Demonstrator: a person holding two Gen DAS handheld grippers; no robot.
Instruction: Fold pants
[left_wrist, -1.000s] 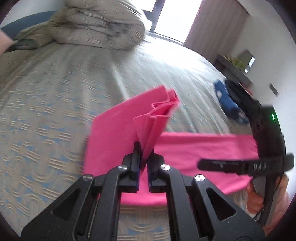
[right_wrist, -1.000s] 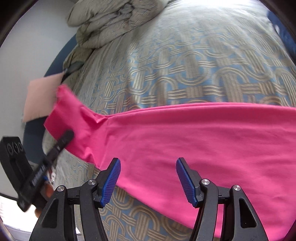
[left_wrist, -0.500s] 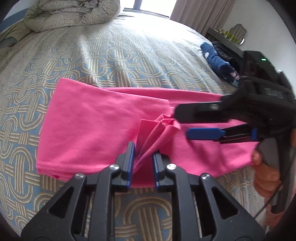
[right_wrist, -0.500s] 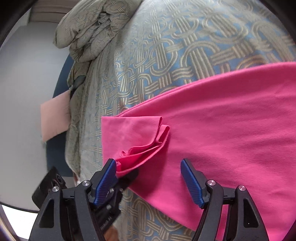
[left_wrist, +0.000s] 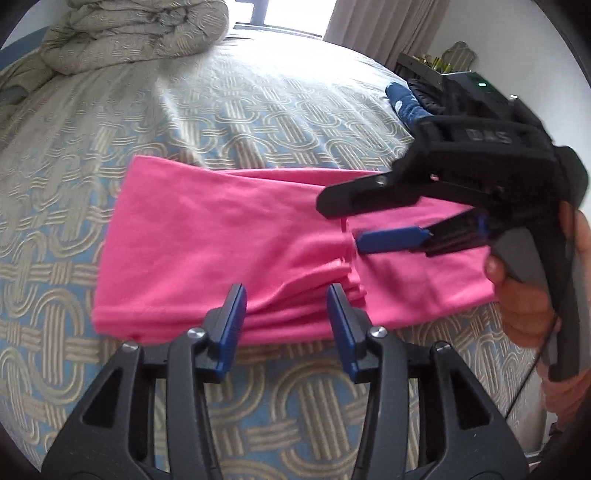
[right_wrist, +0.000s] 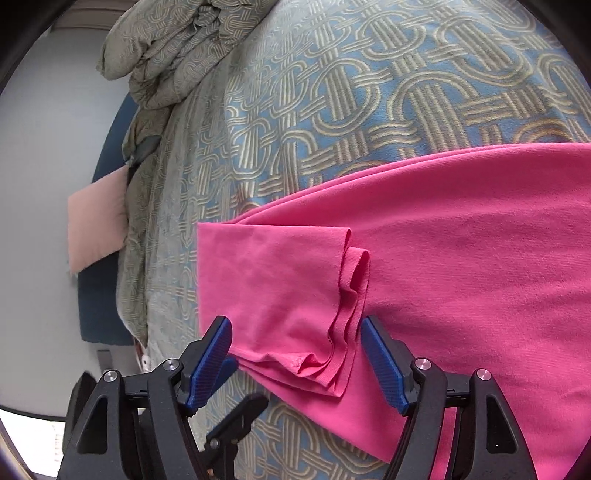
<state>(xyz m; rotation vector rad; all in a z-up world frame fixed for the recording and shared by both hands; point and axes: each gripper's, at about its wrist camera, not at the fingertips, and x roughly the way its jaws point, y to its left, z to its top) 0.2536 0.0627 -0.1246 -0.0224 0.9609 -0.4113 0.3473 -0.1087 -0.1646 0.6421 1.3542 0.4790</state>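
On the patterned bedspread (left_wrist: 258, 110), item one: your pink pants (left_wrist: 207, 251), lying flat and folded across, the turned-over end stacked in loose layers whose hem edges (right_wrist: 351, 295) curl and do not line up.

Item two: your left gripper (left_wrist: 286, 321), jaws wide, holding nothing, poised at the near edge of the fold. Item three: your right gripper (right_wrist: 295, 354), jaws likewise wide and empty, straddling the layered hems without touching them as far as the view tells.

Item four, surroundings: bunched duvet (left_wrist: 129, 33) at the head of the bed; dark blue garment (left_wrist: 406, 99) near the far side; pale pink cushion (right_wrist: 98, 221) beside the bed.

Hazards, judged:
- Close on only the top layer and the lower ones will slide, undoing the fold.
- Lift the curled hems unsmoothed and you will likely set a crease crooked.
- Both grippers work close together here; a hurried reach may knock them.
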